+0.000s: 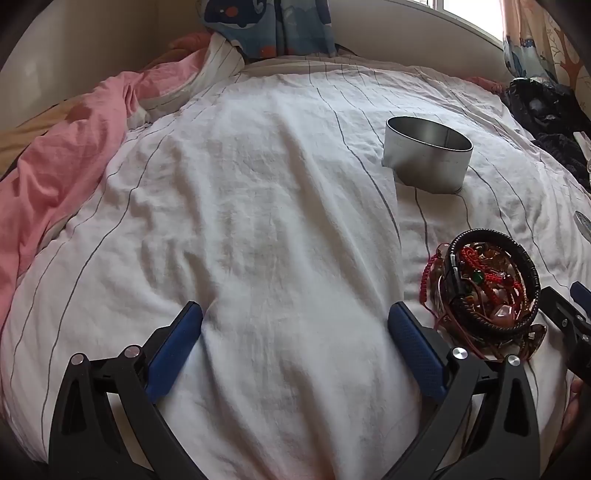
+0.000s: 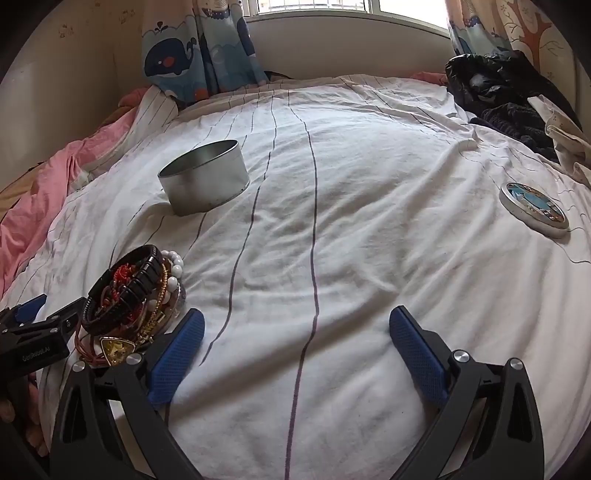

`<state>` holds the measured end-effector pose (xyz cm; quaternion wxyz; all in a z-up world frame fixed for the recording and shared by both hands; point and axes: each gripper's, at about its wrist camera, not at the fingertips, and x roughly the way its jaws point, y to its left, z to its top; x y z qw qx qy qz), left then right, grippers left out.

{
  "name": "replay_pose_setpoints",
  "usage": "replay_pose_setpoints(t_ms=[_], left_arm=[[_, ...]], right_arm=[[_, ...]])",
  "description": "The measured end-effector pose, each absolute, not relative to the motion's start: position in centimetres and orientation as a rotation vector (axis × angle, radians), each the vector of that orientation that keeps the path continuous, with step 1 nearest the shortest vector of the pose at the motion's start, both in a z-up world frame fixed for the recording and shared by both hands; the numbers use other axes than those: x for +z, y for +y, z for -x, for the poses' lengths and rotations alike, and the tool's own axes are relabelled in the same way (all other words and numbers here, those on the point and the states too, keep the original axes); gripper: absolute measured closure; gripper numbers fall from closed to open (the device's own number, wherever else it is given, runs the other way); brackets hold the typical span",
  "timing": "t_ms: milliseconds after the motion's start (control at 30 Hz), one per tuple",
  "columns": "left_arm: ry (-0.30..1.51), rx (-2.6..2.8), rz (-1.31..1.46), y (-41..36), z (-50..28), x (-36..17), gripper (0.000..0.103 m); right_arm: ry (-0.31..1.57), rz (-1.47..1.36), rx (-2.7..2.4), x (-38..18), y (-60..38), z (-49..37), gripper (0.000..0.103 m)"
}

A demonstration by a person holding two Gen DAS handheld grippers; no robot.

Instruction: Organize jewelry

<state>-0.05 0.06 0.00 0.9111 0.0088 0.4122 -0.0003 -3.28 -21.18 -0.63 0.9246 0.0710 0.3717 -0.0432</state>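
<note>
Right tongs [image 2: 295, 328] spread wide over striped sheet [image 2: 369, 221], jewelry pile [image 2: 133, 295] beside, round tin [image 2: 207, 177] beyond

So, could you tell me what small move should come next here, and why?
Probably bring the right gripper left over the pile of bracelets to pick one. Both grippers are open and empty, the left gripper too; the round metal tin stands open, its lid lying apart on the bedsheet.

Striped bedsheet [image 2: 369, 221]; bright window [image 2: 314, 5]

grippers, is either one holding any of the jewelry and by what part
Nothing is held. The left gripper and right gripper both have open jaws over bare sheet; the jewelry pile lies untouched between them.
</note>
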Motion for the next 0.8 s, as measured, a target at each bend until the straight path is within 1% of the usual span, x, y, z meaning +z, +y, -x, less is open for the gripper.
replay_pose_setpoints(t_ms=[800], left_arm=[[0.861, 0.007, -0.036, -0.12, -0.06, -0.06, 0.006]], right_arm=[[0.756, -0.139, -0.099, -0.54, -21.23, 3.18, 0.007]])
